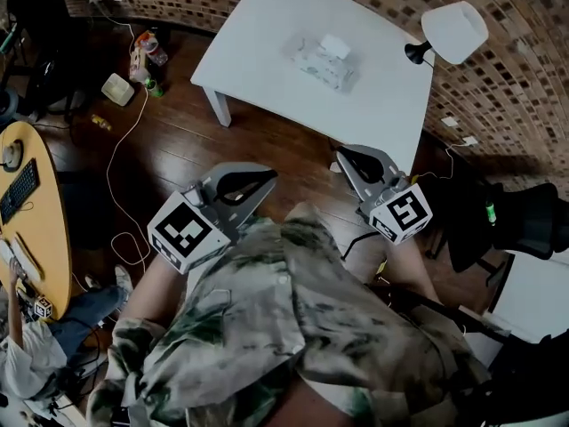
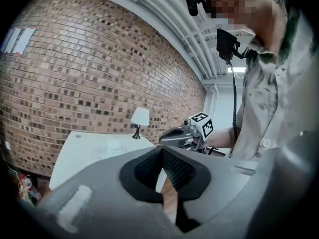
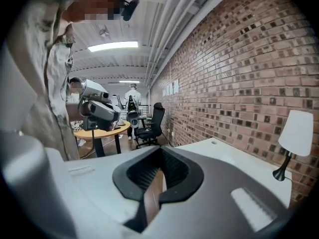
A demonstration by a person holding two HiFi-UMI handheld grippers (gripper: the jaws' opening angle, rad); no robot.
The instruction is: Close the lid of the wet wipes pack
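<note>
The wet wipes pack (image 1: pixel 322 61) lies near the middle of the white table (image 1: pixel 258 52), its white lid (image 1: pixel 335 46) standing up open. Both grippers are held close to my chest, well short of the table and above the wooden floor. My left gripper (image 1: pixel 264 179) points toward the table's near edge with its jaws closed tip to tip on nothing. My right gripper (image 1: pixel 344 157) is likewise shut and empty. In the left gripper view the left gripper (image 2: pixel 162 149) faces the table and the right gripper (image 2: pixel 185 135). In the right gripper view the right gripper (image 3: pixel 160 149) faces the left gripper (image 3: pixel 97 109).
A white lamp (image 1: pixel 453 31) stands at the table's right corner. Bottles and a box (image 1: pixel 145 57) lie on the floor at the left with a long cable (image 1: pixel 116 167). A round wooden desk (image 1: pixel 40 229) with a keyboard is far left, a black chair (image 1: pixel 524 221) at right.
</note>
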